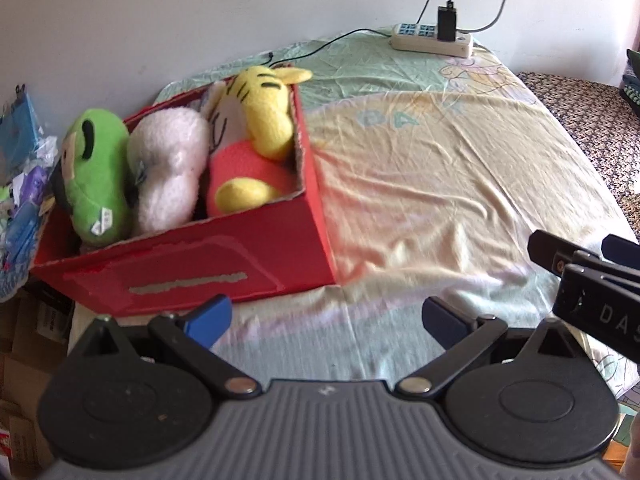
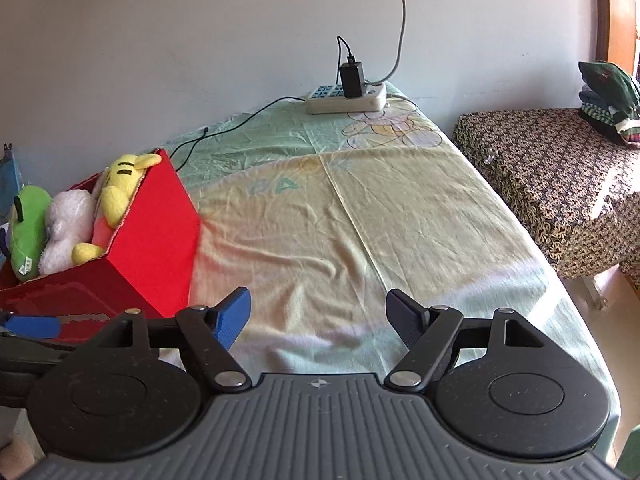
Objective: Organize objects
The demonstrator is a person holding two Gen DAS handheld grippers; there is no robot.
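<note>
While both grippers, left [image 1: 326, 318] and right [image 2: 318, 318], hang spread and empty above the bedsheet [image 1: 420, 184], the red box [image 1: 224, 256] holds green [image 1: 98, 184], white [image 1: 168, 172] and yellow [image 1: 256, 132] plush toys. Only the right view shows folded clothes [image 2: 610, 100].

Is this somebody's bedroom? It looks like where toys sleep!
Most likely a bedroom. There is a bed with a cartoon-print sheet, a red box of plush toys on it, a power strip by the wall, and folded clothes stacked on a patterned surface nearby.
</note>
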